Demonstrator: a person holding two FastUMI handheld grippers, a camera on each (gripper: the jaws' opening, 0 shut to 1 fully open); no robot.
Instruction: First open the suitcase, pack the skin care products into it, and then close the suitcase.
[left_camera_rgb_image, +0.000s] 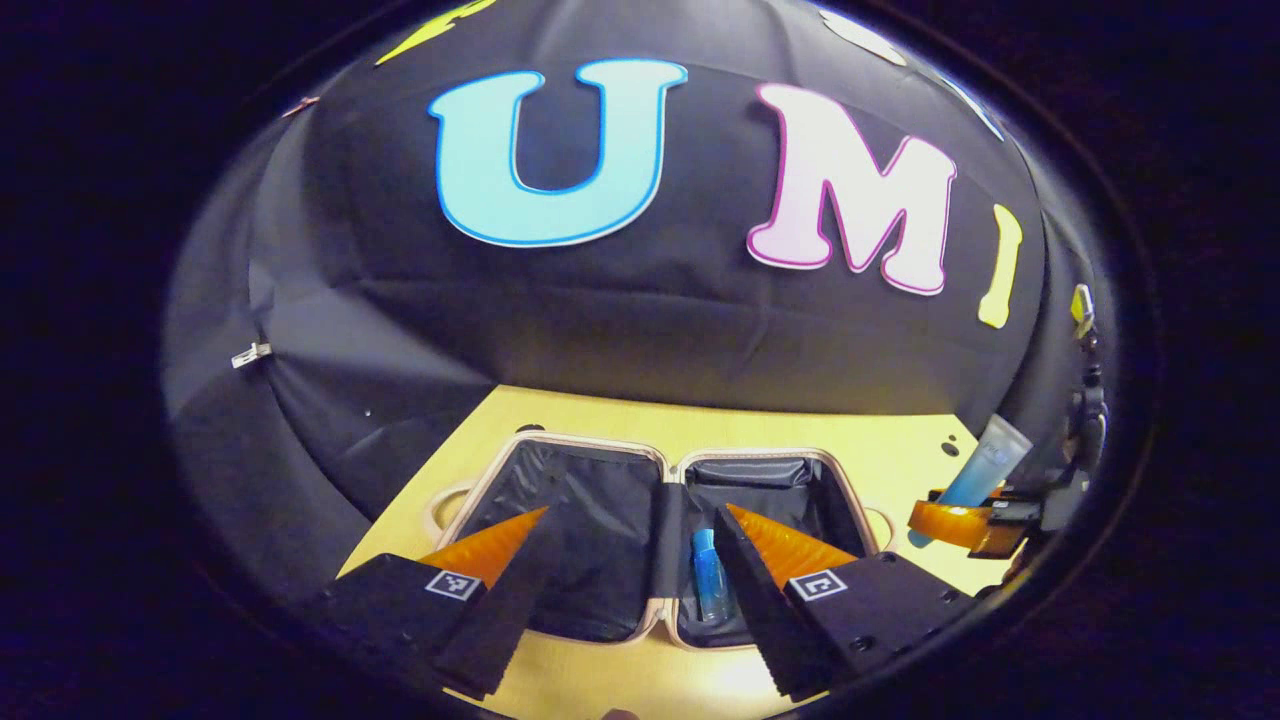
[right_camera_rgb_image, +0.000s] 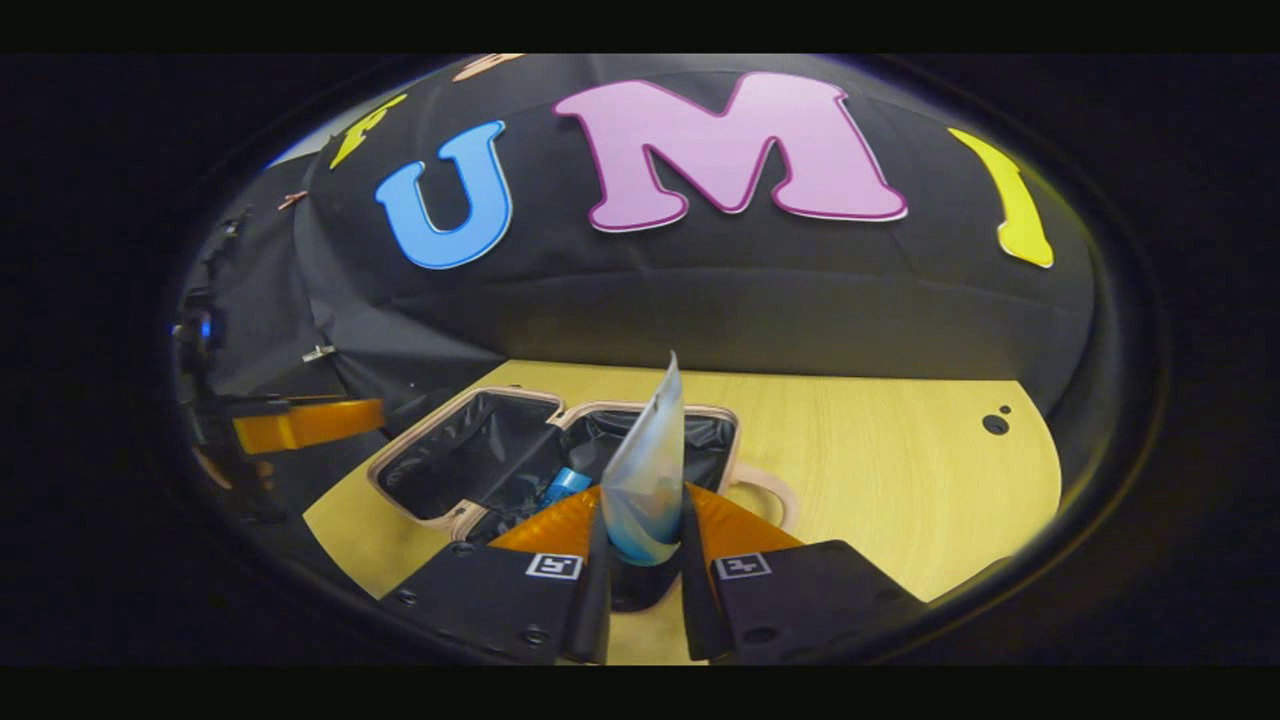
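Blue-tinted tube (right_camera_rgb_image: 643, 470) clamped upright between right tongs (right_camera_rgb_image: 641, 540).

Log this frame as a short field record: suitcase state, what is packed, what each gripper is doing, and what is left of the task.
suitcase: open flat on the wooden table, both dark-lined halves exposed
packed: one blue bottle lying in the half nearer the right gripper
left gripper: open, holding nothing, pointed at the suitcase
right gripper: shut on a pale blue tube, held above the table beside the suitcase
remaining: tube not yet in the suitcase; suitcase not yet closed
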